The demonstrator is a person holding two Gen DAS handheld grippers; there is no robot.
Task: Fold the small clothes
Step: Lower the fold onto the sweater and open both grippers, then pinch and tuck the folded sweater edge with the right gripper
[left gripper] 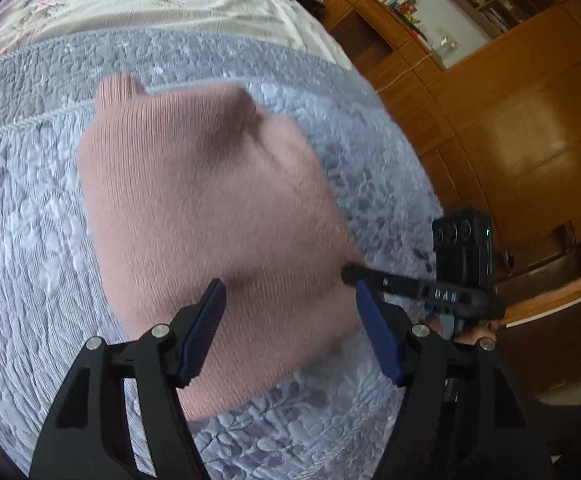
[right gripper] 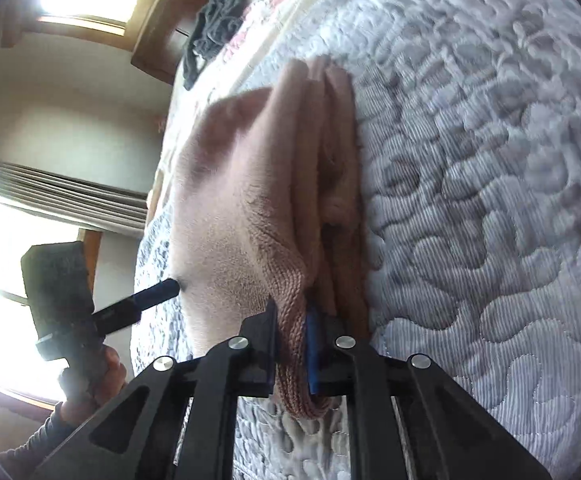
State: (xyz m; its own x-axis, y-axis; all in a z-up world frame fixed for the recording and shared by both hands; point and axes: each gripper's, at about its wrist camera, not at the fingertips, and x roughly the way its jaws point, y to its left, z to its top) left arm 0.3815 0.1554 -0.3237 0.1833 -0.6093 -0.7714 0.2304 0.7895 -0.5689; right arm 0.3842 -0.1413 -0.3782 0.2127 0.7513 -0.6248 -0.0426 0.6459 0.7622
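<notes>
Hat [left gripper: 210, 208]: a soft, light, floppy knit lying on the bed [left gripper: 30, 240]. Right gripper [right gripper: 292, 344] fingers are clamped on its rim; left gripper [left gripper: 290, 320] fingers are apart above it, best taking the opposite rim.

Plenty of bare quilt [left gripper: 30, 220] left of the left gripper [left gripper: 290, 312]. To its right, the right gripper [left gripper: 390, 280] crowds in, with the wooden cabinet [left gripper: 530, 120] beyond.

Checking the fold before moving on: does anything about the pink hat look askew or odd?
Yes. The pink hat lies crooked on the quilt, and the edge pinched by the right gripper is bunched in uneven layers. No damage shows.
</notes>
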